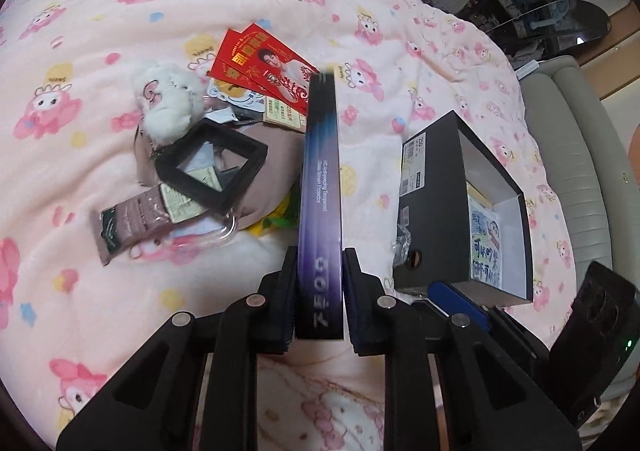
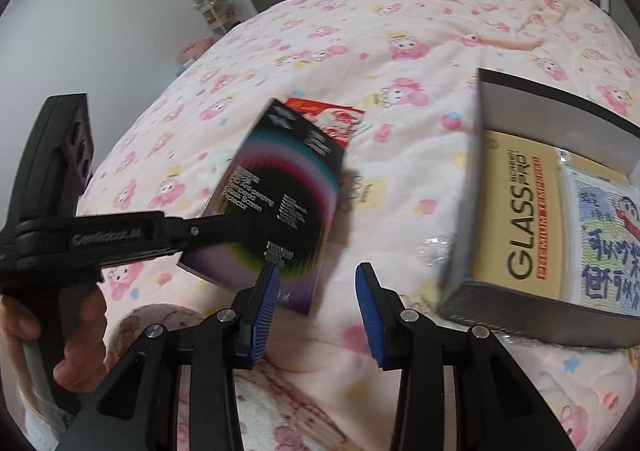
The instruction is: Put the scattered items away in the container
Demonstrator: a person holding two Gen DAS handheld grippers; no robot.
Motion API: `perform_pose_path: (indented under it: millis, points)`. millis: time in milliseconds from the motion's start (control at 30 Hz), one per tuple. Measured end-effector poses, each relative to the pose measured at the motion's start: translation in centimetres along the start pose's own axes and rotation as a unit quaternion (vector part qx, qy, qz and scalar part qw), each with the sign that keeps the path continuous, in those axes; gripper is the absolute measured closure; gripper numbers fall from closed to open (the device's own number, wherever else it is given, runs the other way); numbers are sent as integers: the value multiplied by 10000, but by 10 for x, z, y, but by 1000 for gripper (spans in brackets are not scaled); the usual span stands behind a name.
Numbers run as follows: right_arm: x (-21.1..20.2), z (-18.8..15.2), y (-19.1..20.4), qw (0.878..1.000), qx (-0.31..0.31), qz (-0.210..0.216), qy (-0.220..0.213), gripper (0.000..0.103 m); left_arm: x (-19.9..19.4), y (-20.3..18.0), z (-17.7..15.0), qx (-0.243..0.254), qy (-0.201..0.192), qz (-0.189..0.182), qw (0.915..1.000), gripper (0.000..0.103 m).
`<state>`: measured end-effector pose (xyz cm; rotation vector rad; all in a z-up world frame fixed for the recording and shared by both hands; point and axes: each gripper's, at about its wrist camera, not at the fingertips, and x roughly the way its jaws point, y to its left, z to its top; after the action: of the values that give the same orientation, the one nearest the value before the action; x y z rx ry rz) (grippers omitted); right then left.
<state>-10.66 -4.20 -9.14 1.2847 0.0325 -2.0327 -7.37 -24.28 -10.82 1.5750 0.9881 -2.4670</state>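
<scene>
My left gripper (image 1: 320, 291) is shut on a thin purple-and-black screen protector box (image 1: 320, 179), which I see edge-on and lifted off the bed. In the right wrist view the same box (image 2: 280, 191) hangs tilted, clamped at its left edge by the left gripper (image 2: 216, 225). To the right stands an open black shoe box (image 1: 436, 187) (image 2: 520, 303). Inside it lie a beige "GLASS PRO" package (image 2: 520, 219) and a cartoon card (image 2: 608, 247). My right gripper (image 2: 316, 291) is open, blue pads apart, with nothing between them.
A pile lies left of the held box: white plush toy (image 1: 168, 107), black square frame (image 1: 212, 167), red envelopes (image 1: 260, 63), brown sachet (image 1: 128, 227), beige pouch (image 1: 264, 167). A pink cartoon blanket (image 1: 120, 11) covers the bed. A hand (image 2: 72, 339) grips the left handle.
</scene>
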Motion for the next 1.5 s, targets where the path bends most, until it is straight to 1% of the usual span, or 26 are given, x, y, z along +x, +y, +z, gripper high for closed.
perform_pose_path:
  millis: [67, 133, 233, 300, 400, 567, 633, 667, 700, 767, 800, 867, 900, 1033, 1100, 1167, 1233, 1300, 1400, 1433, 1500]
  points:
    - [1, -1, 6, 10000, -15, 81, 52, 67, 2, -1, -4, 46, 84, -89, 9999, 84]
    - [0, -3, 7, 10000, 2, 53, 52, 67, 8, -6, -7, 113, 173, -151, 9997, 84]
    - [-5, -8, -1, 9997, 179, -147, 32, 67, 12, -25, -14, 490, 108, -20, 9987, 83]
    - [-10, -12, -10, 9991, 305, -305, 35, 67, 14, -35, -17, 677, 99, -43, 9976, 80]
    - [-17, -19, -24, 9979, 455, -450, 80, 67, 13, -43, -21, 773, 104, -328, 9964, 74]
    - [-28, -28, -40, 9962, 640, -578, 79, 67, 10, -52, -25, 898, 132, -833, 9924, 72]
    - [-31, -27, -43, 9957, 668, -638, 48, 67, 8, -57, -24, 947, 201, -1317, 9866, 72]
    - [-32, -27, -45, 9956, 678, -650, 30, 67, 7, -58, -24, 956, 179, -1364, 9859, 71]
    - [-33, -26, -46, 9954, 694, -660, 17, 67, 5, -60, -23, 955, 79, -1259, 9874, 70]
    - [-32, -27, -45, 9951, 695, -706, 35, 67, 4, -59, -19, 900, -81, -931, 9915, 70]
    - [-31, -27, -44, 9947, 668, -786, 50, 67, 6, -55, -14, 776, -106, -694, 9945, 70]
    - [-29, -27, -43, 9955, 627, -704, 55, 66, 14, -48, -10, 627, -28, -359, 9974, 70]
    - [-27, -28, -44, 9958, 639, -643, 94, 66, 21, -44, -7, 530, 70, -215, 9983, 70]
    - [-17, -30, -46, 9956, 686, -590, 246, 66, 50, -32, -3, 238, 405, -159, 9988, 70]
    - [-12, -32, -47, 9950, 703, -636, 311, 66, 61, -29, -6, 209, 521, -205, 9982, 68]
    - [-7, -35, -52, 9940, 754, -689, 386, 66, 70, -26, -6, 120, 654, -207, 9976, 68]
    - [-1, -38, -60, 9921, 880, -748, 480, 65, 73, -23, -6, 46, 692, -229, 9973, 66]
    - [3, -40, -69, 9902, 1038, -744, 565, 61, 77, -22, -7, -38, 756, -207, 9969, 58]
    - [17, -44, -79, 9877, 1229, -620, 741, 59, 89, -23, -9, -25, 1016, -83, 9948, 58]
    - [25, -45, -81, 9870, 1251, -570, 834, 57, 91, -25, -10, 30, 1062, -81, 9943, 58]
    - [39, -47, -84, 9864, 1291, -345, 955, 49, 93, -27, -11, 98, 1103, -48, 9938, 58]
